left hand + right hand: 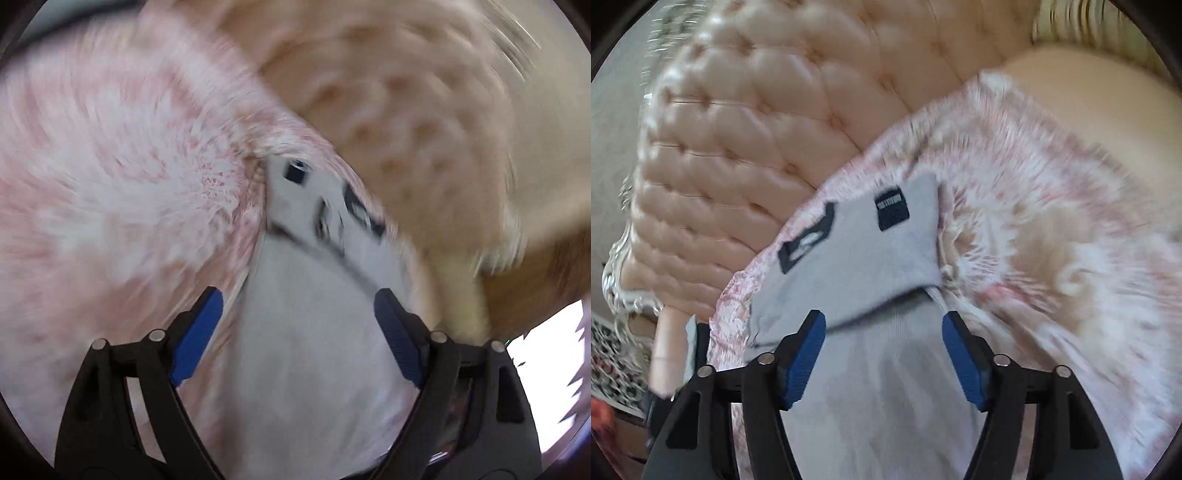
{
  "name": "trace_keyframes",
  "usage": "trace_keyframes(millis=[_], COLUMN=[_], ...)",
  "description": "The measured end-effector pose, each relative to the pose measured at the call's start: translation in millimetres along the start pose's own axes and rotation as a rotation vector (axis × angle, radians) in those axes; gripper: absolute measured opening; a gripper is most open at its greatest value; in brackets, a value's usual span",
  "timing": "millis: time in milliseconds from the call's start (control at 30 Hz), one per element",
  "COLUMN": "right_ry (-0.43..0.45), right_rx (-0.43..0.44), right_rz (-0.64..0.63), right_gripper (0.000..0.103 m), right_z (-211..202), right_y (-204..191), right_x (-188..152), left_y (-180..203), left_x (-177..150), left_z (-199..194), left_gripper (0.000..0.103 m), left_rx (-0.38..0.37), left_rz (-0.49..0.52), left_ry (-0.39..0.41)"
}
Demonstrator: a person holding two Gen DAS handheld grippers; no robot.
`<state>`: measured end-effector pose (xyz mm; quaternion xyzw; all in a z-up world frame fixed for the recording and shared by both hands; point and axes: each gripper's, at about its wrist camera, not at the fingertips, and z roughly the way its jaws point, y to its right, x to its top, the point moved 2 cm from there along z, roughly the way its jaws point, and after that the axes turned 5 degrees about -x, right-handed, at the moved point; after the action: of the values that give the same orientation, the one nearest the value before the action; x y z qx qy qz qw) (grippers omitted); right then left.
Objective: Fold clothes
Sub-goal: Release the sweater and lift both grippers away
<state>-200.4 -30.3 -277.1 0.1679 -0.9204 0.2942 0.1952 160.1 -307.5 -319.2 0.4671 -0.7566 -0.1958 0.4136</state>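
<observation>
Both my claws, left and right, are hanging wide open, holding nothing. The grey top is lying on the pink throw near the sofa back, far part already folded over. It's looking soft, light and floppy, so I'm thinking of pinching the near corners.

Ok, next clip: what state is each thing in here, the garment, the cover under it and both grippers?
Grey garment: partly folded, top part turned over onto the rest, dark labels showing.
Pink cover: spread over the sofa, under the garment.
Sofa: tufted back bare, seat covered.
Left gripper: open, garment below, nothing gripped.
Right gripper: open over the garment, nothing gripped.
</observation>
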Motion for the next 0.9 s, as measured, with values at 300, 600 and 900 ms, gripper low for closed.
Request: trace_keyframes(millis=[300, 600, 900], right_ry=[0.056, 0.321, 0.354], right_rx=[-0.282, -0.517, -0.429], right_rz=[-0.171, -0.339, -0.321], right_gripper=[0.082, 0.083, 0.103], right_z=[-91, -143, -140], right_y=[-12, -68, -69], right_x=[-119, -158, -164], left_y=[46, 99, 78], left_x=[-124, -111, -123], left_z=[-9, -77, -71], left_gripper=[0.097, 0.103, 0.103], left_rx=[0.183, 0.381, 0.165], left_rz=[0.629, 0.817, 0.748], left_ry=[-0.032, 0.433, 0.175])
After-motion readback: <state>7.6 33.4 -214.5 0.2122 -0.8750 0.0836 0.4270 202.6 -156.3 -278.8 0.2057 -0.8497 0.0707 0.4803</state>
